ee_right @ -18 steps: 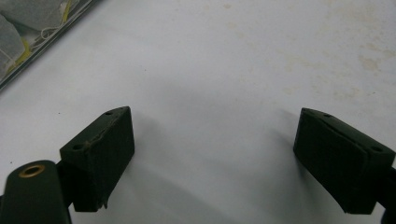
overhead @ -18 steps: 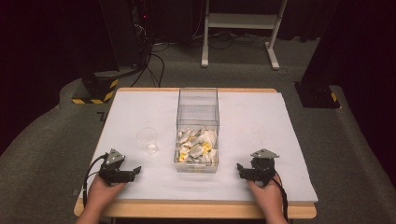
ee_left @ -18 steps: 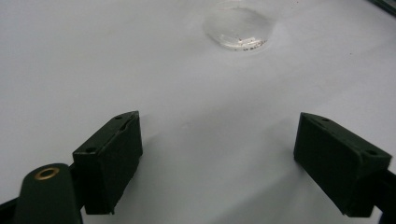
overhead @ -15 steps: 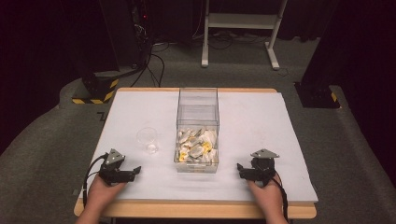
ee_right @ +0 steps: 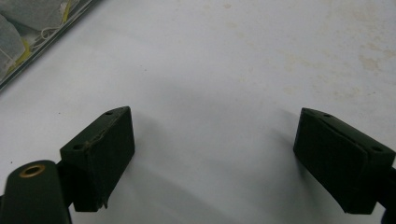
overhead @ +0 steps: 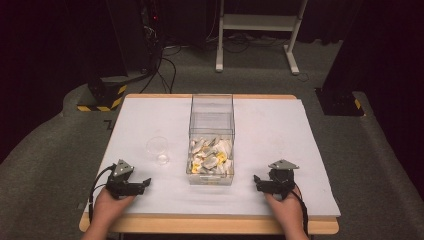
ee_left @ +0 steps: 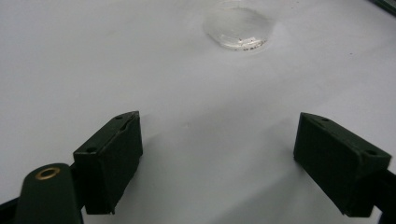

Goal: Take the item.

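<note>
A clear plastic box (overhead: 211,145) stands mid-table, its near end holding several white and yellow tea bags (overhead: 210,157). A small clear glass cup (overhead: 158,149) stands left of it; the left gripper view shows the cup (ee_left: 238,29) ahead of the jaws. My left gripper (overhead: 144,183) rests on the white table near the front left, open, with nothing between its jaws (ee_left: 217,161). My right gripper (overhead: 257,181) rests at the front right, open and empty (ee_right: 212,158). A corner of the box (ee_right: 32,32) shows at the upper left of the right gripper view.
The white tabletop (overhead: 270,130) has a wooden front edge (overhead: 210,225). Beyond the table are grey carpet, cables, a black stand and a white frame (overhead: 255,30). A black base (overhead: 340,102) sits off the table's far right corner.
</note>
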Demonstrator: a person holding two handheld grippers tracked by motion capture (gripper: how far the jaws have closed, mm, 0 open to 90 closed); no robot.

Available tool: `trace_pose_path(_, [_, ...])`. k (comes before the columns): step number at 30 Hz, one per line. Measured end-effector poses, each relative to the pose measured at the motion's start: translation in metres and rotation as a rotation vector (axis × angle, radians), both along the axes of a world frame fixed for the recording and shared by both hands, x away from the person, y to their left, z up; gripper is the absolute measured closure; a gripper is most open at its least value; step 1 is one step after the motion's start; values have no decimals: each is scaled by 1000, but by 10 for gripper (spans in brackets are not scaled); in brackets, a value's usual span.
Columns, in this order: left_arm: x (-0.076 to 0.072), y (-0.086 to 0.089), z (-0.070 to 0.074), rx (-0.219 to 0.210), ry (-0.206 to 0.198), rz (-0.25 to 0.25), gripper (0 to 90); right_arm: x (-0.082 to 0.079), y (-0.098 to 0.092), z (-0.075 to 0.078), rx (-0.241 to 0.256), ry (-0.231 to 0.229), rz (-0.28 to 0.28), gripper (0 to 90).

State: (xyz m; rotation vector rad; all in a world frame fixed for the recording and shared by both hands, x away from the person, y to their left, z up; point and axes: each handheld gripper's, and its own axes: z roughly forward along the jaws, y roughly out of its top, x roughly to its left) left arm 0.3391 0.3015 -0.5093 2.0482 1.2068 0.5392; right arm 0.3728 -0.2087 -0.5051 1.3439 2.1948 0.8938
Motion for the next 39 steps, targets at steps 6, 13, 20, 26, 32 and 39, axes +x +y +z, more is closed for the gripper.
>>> trace_pose_path(6, [0, 0, 0, -2, 3, -1, 159, 0, 0, 0, -1, -2, 0, 122])
trace_pose_path(13, [0, 0, 0, -1, 5, -1, 158, 0, 0, 0, -4, -6, 2, 123])
trace_pose_path(20, [-3, -2, 10, -11, -1, -5, 151, 0, 0, 0, 0, 0, 0, 122])
trace_pose_path(26, [-12, -4, 24, -33, -46, -10, 156, 0, 0, 0, -2, -2, 0, 122])
trace_pose_path(32, [-13, -8, 33, -47, -68, -44, 158, 0, 0, 0, 0, 0, 0, 122])
trace_pose_path(39, [-16, -10, 36, -71, -75, -64, 160, 0, 0, 0, -2, -2, 2, 123])
